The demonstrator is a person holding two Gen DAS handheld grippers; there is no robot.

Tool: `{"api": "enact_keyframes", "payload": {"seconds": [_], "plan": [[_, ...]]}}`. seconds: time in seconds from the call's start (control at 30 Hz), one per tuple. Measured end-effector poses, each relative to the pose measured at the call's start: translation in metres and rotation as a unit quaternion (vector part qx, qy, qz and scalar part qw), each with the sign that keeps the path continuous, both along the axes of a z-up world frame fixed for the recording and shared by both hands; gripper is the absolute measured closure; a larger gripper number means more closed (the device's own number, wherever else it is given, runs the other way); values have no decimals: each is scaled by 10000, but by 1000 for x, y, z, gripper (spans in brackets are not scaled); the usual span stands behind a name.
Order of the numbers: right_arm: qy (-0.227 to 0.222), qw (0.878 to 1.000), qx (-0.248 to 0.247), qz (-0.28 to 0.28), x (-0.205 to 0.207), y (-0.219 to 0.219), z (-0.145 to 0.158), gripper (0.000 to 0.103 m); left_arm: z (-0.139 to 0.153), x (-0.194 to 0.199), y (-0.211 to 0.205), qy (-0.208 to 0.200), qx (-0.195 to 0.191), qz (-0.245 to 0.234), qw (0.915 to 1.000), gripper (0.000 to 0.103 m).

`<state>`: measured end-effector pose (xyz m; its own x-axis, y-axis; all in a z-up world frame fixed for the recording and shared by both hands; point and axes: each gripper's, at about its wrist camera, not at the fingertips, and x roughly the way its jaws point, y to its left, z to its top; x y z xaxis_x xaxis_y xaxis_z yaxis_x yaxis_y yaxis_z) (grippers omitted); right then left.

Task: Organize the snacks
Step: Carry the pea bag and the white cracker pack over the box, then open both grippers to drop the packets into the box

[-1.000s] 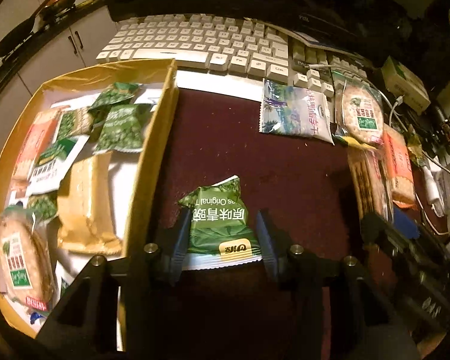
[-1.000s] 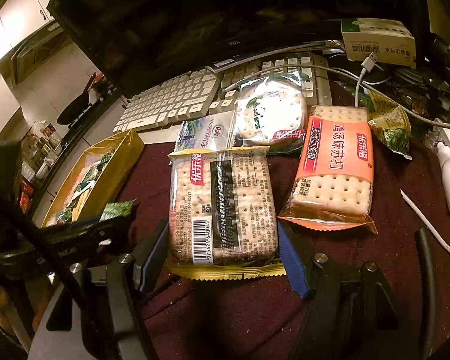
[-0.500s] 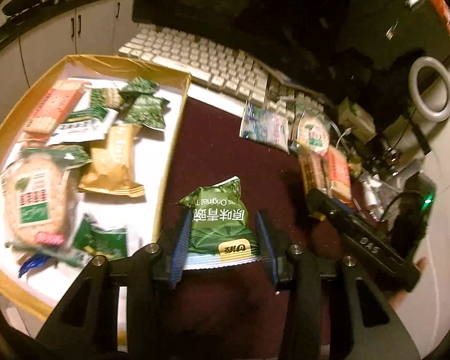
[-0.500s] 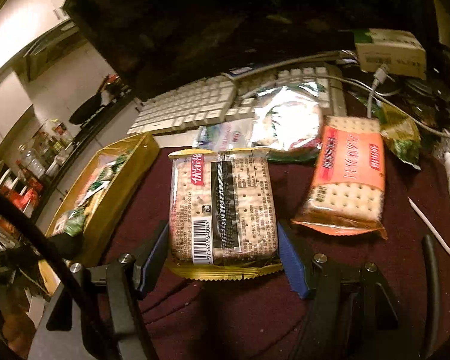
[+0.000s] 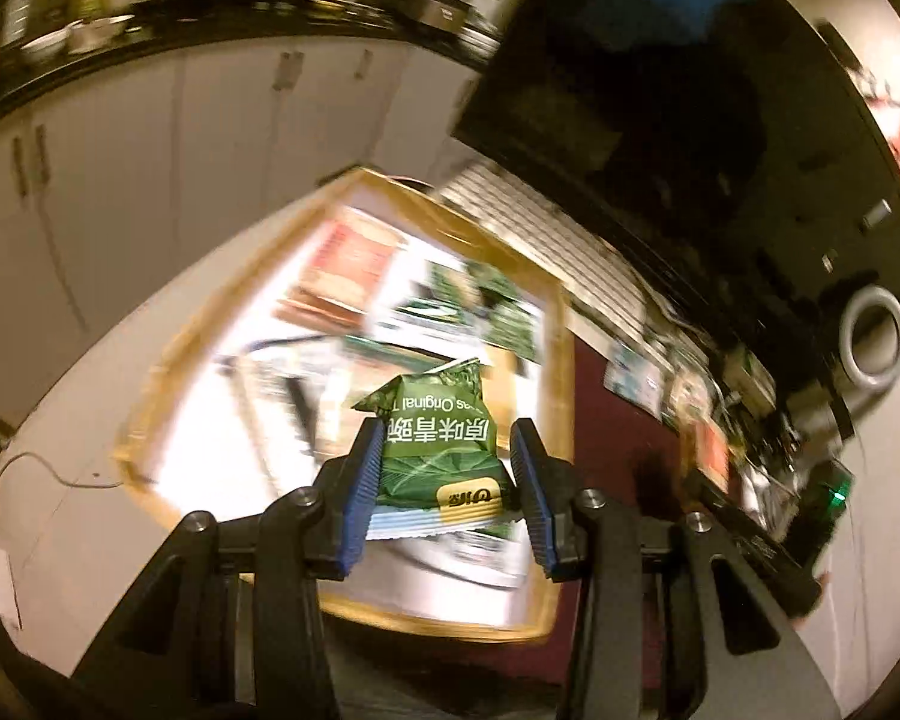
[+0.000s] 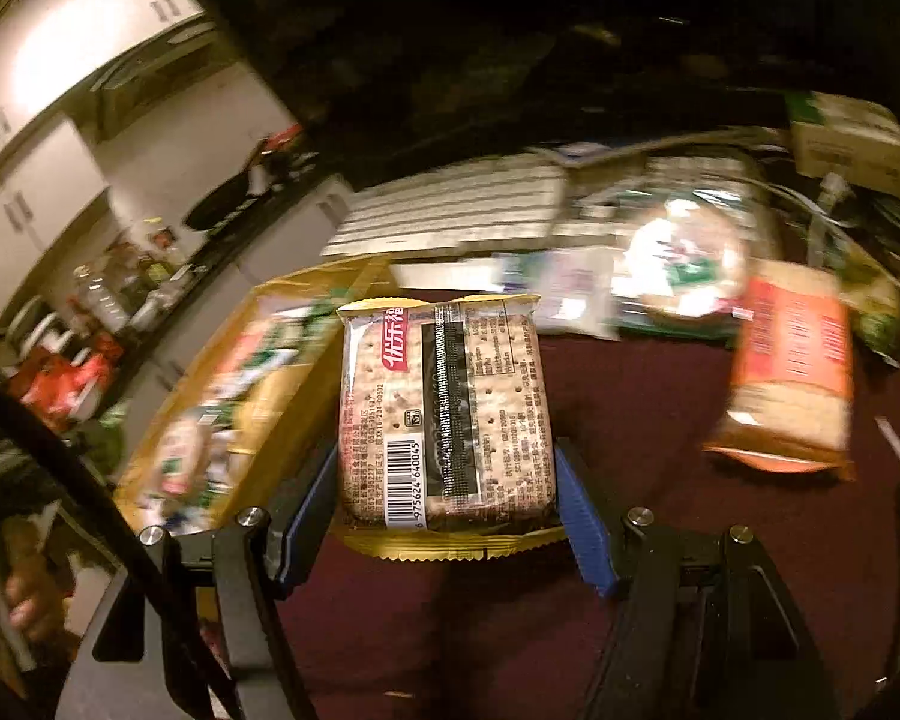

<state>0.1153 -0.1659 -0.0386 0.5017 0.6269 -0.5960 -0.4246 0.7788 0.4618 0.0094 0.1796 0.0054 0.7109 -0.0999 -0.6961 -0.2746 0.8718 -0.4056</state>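
My left gripper (image 5: pixel 447 468) is shut on a green snack packet (image 5: pixel 438 450) and holds it in the air above the gold-rimmed box (image 5: pixel 555 372), which holds several snack packs, blurred by motion. My right gripper (image 6: pixel 447 492) is shut on a cracker pack with a yellow edge (image 6: pixel 444 414), lifted above the maroon cloth (image 6: pixel 630 432), just right of the box (image 6: pixel 282 396).
An orange cracker pack (image 6: pixel 792 384), a round cracker pack (image 6: pixel 684 264) and other packets lie on the cloth by a white keyboard (image 6: pixel 450 204). A dark monitor (image 5: pixel 660 108) stands behind. Cables and a small carton (image 6: pixel 846 138) sit at the right.
My left gripper has risen and swung left with the green packet, now over the box. My right gripper has lifted the cracker pack and moved it left toward the box.
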Motion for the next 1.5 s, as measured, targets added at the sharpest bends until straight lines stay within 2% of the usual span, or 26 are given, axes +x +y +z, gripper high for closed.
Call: {"api": "enact_keyframes", "payload": {"seconds": [0.13, 0.3, 0.43, 0.6, 0.63, 0.77, 0.87, 1.07, 1.17, 1.23, 1.33, 1.4, 1.5], "plan": [[-112, 9985, 38, 539, -7, 47, 18, 34, -7, -9, 27, 43, -45, 198, 9998, 59], [-200, 9936, -196, 1092, -10, 109, 25, 34, -21, -13, 44, 162, -65, 239, 9996, 59], [-242, 9909, -562, 1199, -2, 146, 23, 34, -29, -12, 51, 252, -111, 247, 9993, 58], [52, 9914, -708, 1100, 10, 170, 12, 34, -36, -3, 53, 356, -19, 216, 9991, 58], [-6, 9917, -735, 1056, 8, 175, 12, 34, -38, -3, 53, 370, 14, 210, 9991, 58], [28, 9915, -827, 1006, 5, 183, 12, 34, -44, -1, 56, 454, 1, 176, 9988, 58], [-127, 9903, -1078, 871, 4, 189, 12, 33, -49, 1, 59, 501, 18, 230, 9985, 58], [-251, 9895, -1093, 910, 1, 190, 12, 30, -52, 0, 62, 563, 85, 228, 9981, 57], [-263, 9905, -849, 1054, 1, 184, 16, 30, -51, 0, 56, 608, 207, 166, 9978, 50], [-291, 9921, -562, 1086, -1, 175, 22, 25, -46, -3, 53, 491, 235, 139, 9984, 40], [-371, 9927, -388, 1083, -5, 160, 28, 24, -38, -6, 51, 285, 333, 317, 9985, 26], [-363, 9934, -207, 1071, -7, 145, 29, 24, -29, -10, 47, 141, 572, 513, 9969, 26], [-308, 9939, 74, 1056, -10, 118, 26, 24, -18, -12, 37, -20, 649, 409, 9970, 26]]}}
